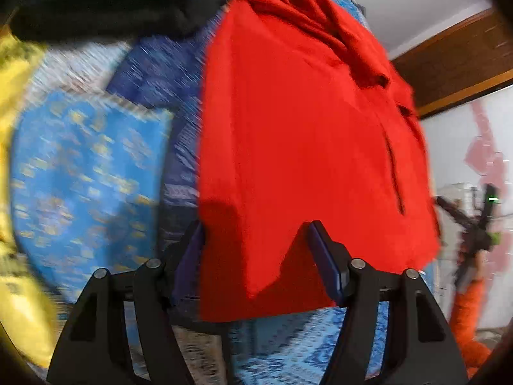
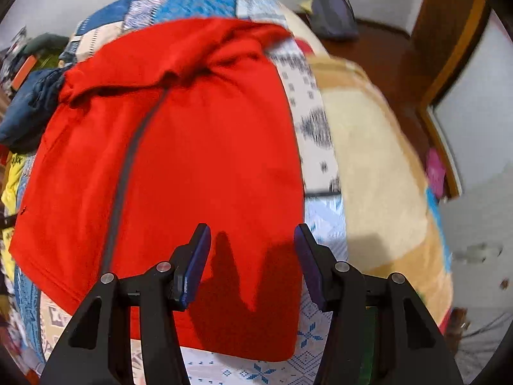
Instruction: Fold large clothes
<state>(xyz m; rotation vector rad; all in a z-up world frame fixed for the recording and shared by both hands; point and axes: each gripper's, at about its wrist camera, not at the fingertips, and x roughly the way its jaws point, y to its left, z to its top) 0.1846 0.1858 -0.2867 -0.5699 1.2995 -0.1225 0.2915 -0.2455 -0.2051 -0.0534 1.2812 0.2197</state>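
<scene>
A large red garment (image 1: 304, 144) lies spread on a patterned bedspread (image 1: 89, 176), bunched at its far end. My left gripper (image 1: 256, 234) hovers over the garment's near left part, pointing steeply down. Its jaws stand apart with nothing pinched and their shadow falls on the cloth. In the right wrist view the same red garment (image 2: 192, 160) shows a dark seam running down it. My right gripper (image 2: 253, 234) hangs open above the near right corner, with only flat cloth and shadow beneath its blue pads (image 2: 195, 266).
A black garment (image 1: 112, 6) and yellow cloth (image 1: 16, 192) lie left of the red one. A beige blanket (image 2: 368, 160) covers the bed's right side, a dark blue garment (image 2: 29, 112) sits at the left. An orange sleeve (image 1: 468, 314) with a black device shows at right.
</scene>
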